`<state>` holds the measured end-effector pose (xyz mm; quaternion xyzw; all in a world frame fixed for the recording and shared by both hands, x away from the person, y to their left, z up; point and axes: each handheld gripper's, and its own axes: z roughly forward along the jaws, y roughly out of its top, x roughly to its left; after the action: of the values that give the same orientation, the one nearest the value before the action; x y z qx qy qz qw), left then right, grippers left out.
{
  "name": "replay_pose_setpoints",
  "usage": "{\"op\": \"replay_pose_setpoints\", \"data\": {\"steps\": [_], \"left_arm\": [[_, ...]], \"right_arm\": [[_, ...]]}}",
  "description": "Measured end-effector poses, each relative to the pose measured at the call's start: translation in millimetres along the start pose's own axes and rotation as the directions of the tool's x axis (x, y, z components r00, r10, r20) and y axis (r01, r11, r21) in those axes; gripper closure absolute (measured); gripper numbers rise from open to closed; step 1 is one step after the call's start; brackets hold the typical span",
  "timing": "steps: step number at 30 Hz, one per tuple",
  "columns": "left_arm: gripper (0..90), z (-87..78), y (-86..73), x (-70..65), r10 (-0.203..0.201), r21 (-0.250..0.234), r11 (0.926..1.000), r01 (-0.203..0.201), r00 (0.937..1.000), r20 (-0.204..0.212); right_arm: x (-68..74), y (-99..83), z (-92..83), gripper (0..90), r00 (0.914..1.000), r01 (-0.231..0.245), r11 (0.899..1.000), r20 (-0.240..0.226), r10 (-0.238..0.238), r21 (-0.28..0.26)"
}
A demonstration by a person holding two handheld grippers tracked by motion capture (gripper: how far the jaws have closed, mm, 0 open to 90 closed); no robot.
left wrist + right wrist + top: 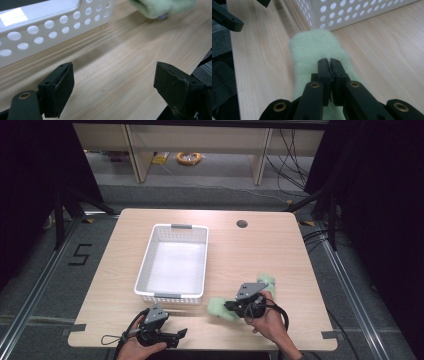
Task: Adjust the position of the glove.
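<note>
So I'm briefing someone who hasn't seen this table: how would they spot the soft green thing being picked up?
Start at the white perforated basket on the wooden table. Off its near right corner lies a pale green fuzzy cloth, pinched by the right tool. It is the table's one soft, coloured item.

You have two grippers in hand: left gripper (pixel 183 333), right gripper (pixel 227 307). You see two pale green cloths: one cloth (pixel 220 308) pinched in right gripper, second cloth (pixel 267 281) lying just behind that hand. One white perforated basket (pixel 143 263) sits mid-table. One wooden table (pixel 260 250), one round cable hole (pixel 242 224) in its far side. On floor beyond: one yellow coil (pixel 189 157)
</note>
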<state>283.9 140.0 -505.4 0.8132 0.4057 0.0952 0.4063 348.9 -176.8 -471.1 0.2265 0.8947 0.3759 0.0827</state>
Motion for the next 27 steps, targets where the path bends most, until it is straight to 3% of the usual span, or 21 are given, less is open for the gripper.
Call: {"op": "replay_pose_setpoints", "data": {"steps": [3, 9, 10, 16, 27], "left_arm": [[16.3, -0.3, -0.2, -0.4, -0.007, -0.004, 1.0000, 0.007, 1.0000, 0.006], [16.3, 1.4, -0.5, -1.3, -0.017, -0.015, 0.9997, 0.017, 0.9999, 0.004], [16.3, 0.6, -0.3, -0.4, -0.008, 0.002, 1.0000, 0.008, 1.0000, 0.005], [16.3, 0.8, -0.5, -0.8, -0.007, 0.002, 1.0000, 0.007, 1.0000, 0.004], [16.3, 1.1, -0.7, -0.8, -0.004, 0.002, 1.0000, 0.004, 1.0000, 0.004]], "right_arm": [[0.9, -5.9, -12.5, 88.2, 0.9992, 0.040, 0.999, -0.005, -0.041, -0.009], [2.4, -21.2, -29.3, 88.1, 0.9983, 0.049, 0.999, -0.030, -0.050, -0.021], [2.8, -24.2, -30.2, 88.1, 0.9982, 0.046, 0.999, -0.038, -0.047, -0.025], [-0.1, -37.5, -26.3, 88.0, 0.9976, 0.024, 1.000, -0.065, -0.024, -0.001], [-1.5, -44.2, -12.2, 82.3, 0.9928, 0.070, 0.995, -0.101, -0.064, 0.064]]}}
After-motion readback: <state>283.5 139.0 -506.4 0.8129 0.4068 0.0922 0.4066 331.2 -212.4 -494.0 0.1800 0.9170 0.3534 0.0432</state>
